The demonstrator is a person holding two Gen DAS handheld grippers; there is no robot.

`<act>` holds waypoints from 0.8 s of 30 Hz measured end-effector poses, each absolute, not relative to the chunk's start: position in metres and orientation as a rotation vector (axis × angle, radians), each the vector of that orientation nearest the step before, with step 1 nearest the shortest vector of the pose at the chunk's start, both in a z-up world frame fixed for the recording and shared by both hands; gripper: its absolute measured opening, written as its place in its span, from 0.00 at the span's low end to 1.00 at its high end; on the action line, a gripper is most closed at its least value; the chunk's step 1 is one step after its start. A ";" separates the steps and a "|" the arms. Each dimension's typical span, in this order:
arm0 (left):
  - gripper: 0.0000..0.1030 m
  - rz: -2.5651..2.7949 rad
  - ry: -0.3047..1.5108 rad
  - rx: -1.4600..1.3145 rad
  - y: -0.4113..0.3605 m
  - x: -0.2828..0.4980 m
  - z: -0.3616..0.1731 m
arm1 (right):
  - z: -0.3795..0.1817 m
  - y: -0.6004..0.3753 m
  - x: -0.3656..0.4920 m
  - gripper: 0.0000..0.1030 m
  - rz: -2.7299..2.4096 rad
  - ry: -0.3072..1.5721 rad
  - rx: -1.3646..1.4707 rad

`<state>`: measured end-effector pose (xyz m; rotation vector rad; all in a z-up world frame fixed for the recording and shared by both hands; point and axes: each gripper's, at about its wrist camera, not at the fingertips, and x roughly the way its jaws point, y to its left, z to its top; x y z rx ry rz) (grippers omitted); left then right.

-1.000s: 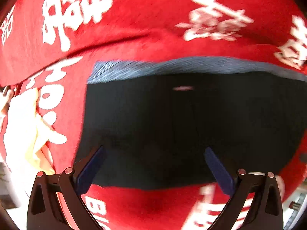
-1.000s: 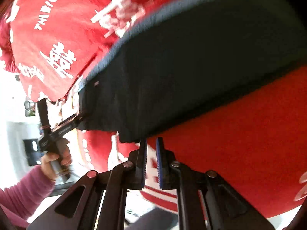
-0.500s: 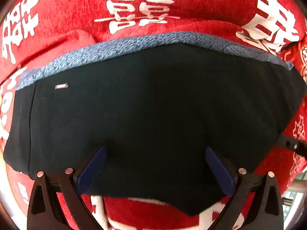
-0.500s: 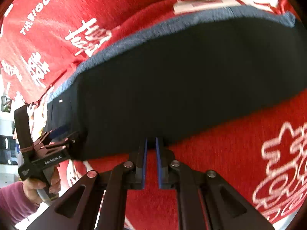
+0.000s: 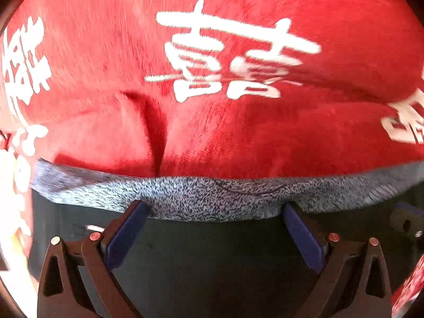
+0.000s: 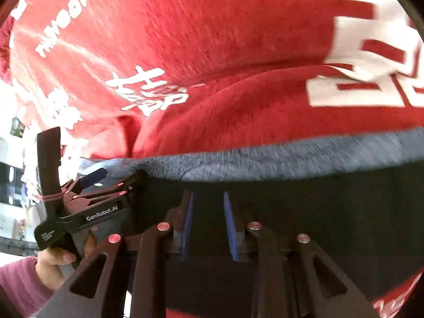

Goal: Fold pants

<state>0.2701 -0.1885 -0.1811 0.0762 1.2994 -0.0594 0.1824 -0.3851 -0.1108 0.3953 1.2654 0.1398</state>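
The black pants (image 5: 212, 259) with a grey knit waistband (image 5: 217, 198) lie folded on a red blanket (image 5: 238, 137). My left gripper (image 5: 214, 209) is open wide, its blue pads over the pants at the waistband edge. In the right wrist view the pants (image 6: 318, 212) and waistband (image 6: 291, 159) fill the lower half. My right gripper (image 6: 208, 198) is open a little, empty, over the black cloth just short of the waistband. The left gripper (image 6: 106, 182) shows at the pants' left end, held by a hand.
The red blanket (image 6: 212, 53) with white characters covers the whole surface and has a raised wrinkle (image 5: 151, 132) just beyond the waistband. A hand in a pink sleeve (image 6: 23, 281) is at lower left. Bright room background shows at far left.
Both grippers moved forward over the pants to the waistband. The right gripper, shut earlier, has opened a little. The left gripper stays wide open.
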 end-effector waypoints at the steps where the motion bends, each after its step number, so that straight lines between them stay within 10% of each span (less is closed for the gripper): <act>1: 1.00 -0.049 1.290 0.064 -0.187 0.272 -0.184 | -0.114 -0.380 0.191 0.24 0.132 1.273 0.376; 12: 1.00 0.057 1.272 0.105 -0.156 0.277 -0.192 | -0.129 -0.470 0.199 0.11 -0.120 1.218 0.435; 24: 1.00 -0.039 1.265 0.196 -0.178 0.234 -0.144 | -0.101 -0.503 0.131 0.44 -0.228 1.214 0.578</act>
